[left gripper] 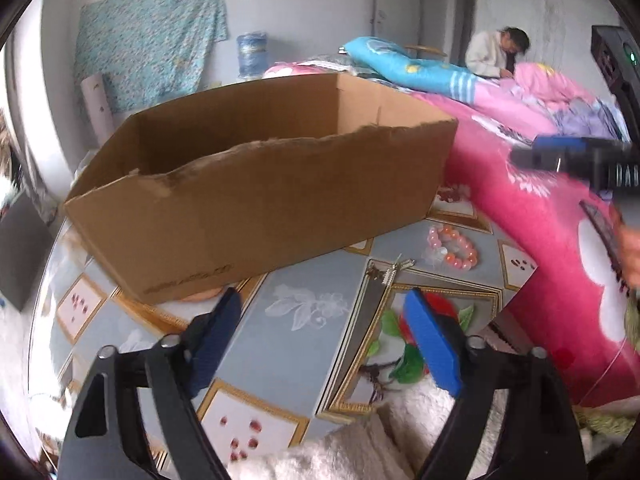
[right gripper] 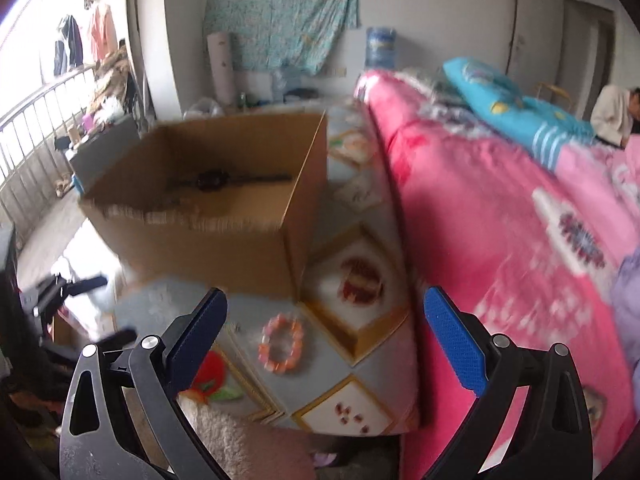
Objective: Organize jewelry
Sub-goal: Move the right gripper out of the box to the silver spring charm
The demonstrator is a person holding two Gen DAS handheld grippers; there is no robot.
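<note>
A pink and orange bead bracelet (left gripper: 454,246) (right gripper: 280,344) lies on the patterned blue-grey table cover (left gripper: 280,280). Beside it, in the left wrist view, sits a small silvery metal piece (left gripper: 390,270). A torn-edged cardboard box (left gripper: 256,184) (right gripper: 224,208) stands behind them with a dark beaded item (right gripper: 216,178) inside. My left gripper (left gripper: 326,320) hovers open over the cover, short of the silvery piece, with nothing between its fingers. My right gripper (right gripper: 324,308) is open above the bracelet and empty. Its blurred dark body (left gripper: 576,160) also shows at the right of the left wrist view.
A pink quilt (right gripper: 500,220) on a bed borders the table on the right, with a blue pillow (left gripper: 420,68) on it. A person (left gripper: 496,52) sits far back. White fluffy fabric (left gripper: 360,444) lies at the near edge. A water jug (right gripper: 380,48) stands by the wall.
</note>
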